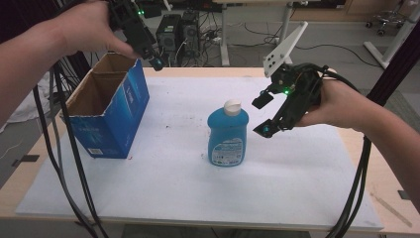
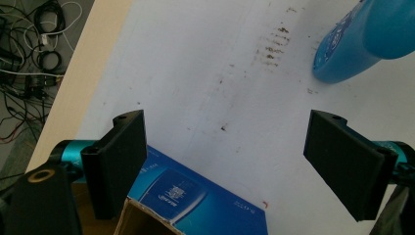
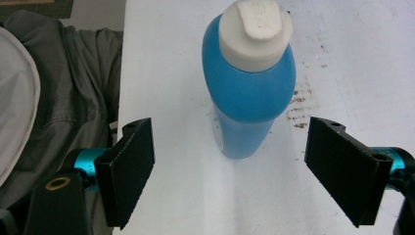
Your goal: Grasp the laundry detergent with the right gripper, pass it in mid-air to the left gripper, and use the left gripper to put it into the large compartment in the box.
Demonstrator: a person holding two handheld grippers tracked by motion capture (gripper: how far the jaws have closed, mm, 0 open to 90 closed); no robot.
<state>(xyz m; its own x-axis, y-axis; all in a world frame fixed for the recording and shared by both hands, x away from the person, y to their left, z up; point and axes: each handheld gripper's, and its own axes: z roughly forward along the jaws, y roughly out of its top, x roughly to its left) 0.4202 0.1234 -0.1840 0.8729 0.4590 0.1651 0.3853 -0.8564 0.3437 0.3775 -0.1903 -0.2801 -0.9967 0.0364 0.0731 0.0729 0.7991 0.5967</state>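
Here, the right gripper (image 1: 261, 115) is hovering with jaws spread beside the upright blue bottle (image 1: 228, 136); the left gripper (image 1: 151, 57), likewise spread, is hanging over the blue box (image 1: 111, 116)

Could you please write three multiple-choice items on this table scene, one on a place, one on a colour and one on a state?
1. Where does the open blue cardboard box stand relative to the blue plastic bottle, in the high view?
A. To its left
B. To its right
C. On top of it

2. What colour is the bottle's cap?
A. Red
B. White
C. Black

3. How are the jaws of the right gripper?
A. Shut on the bottle
C. Shut on the box
B. Open, holding nothing

Answers: 1 A, the box stands at the table's left, the bottle near the middle. 2 B, the cap shows white on the blue body. 3 B, the right gripper view shows the jaws wide apart, short of the bottle.
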